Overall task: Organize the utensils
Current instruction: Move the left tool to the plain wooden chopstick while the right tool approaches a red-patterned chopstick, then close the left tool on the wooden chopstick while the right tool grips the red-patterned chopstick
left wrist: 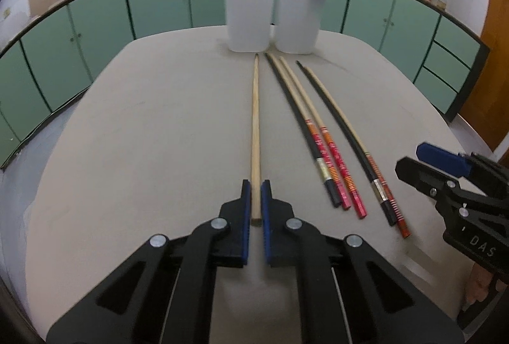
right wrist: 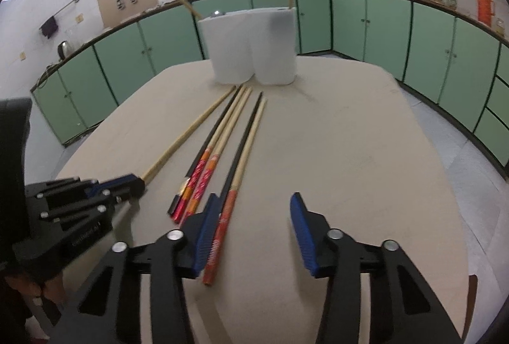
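On the beige table [left wrist: 143,153] lie six chopsticks; two white holders [left wrist: 272,13] stand behind. Left gripper [left wrist: 256,197] brackets one plain wooden chopstick [left wrist: 255,121], not clamped; right gripper [right wrist: 251,216] spread.

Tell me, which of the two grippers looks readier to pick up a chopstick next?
The left gripper, I would judge. Its fingers already straddle the thick end of the plain wooden chopstick, almost closed on it. The right gripper is wide open, with the red-handled chopstick lying beside its left finger rather than centred.

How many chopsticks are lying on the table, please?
6: one plain wooden chopstick between the left claw's fingers, a bunch of three beside it, and a pair nearest the right claw. None looks hidden.
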A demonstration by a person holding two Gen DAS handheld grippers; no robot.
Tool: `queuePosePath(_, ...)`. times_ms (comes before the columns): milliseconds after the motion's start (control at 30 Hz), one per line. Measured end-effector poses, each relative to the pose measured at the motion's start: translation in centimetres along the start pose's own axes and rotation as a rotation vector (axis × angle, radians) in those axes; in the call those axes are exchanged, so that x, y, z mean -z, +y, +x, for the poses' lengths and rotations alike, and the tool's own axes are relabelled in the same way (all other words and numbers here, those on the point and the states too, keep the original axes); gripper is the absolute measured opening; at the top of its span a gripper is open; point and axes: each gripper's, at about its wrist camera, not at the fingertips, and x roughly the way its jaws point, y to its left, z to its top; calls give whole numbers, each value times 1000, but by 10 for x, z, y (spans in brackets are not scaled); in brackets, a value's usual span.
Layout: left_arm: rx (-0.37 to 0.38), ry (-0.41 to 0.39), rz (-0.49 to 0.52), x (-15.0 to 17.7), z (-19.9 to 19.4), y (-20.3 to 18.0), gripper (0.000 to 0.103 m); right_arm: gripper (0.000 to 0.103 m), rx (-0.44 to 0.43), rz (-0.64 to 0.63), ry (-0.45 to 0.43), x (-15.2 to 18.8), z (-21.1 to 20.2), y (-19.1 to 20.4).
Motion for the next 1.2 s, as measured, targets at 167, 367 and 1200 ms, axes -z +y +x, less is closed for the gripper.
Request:
queuePosePath(167, -30, -15, -41, 3, -10, 14, 6, 38, -9, -9, 24, 3, 4, 5)
queuePosePath(367, -66, -14, -82, 4, -13, 25, 6, 34, 9, -15, 53, 4, 10, 7)
queuePosePath(1200, -20, 14, -64, 11, -6, 43, 24, 25, -11, -8, 65, 10, 0, -7)
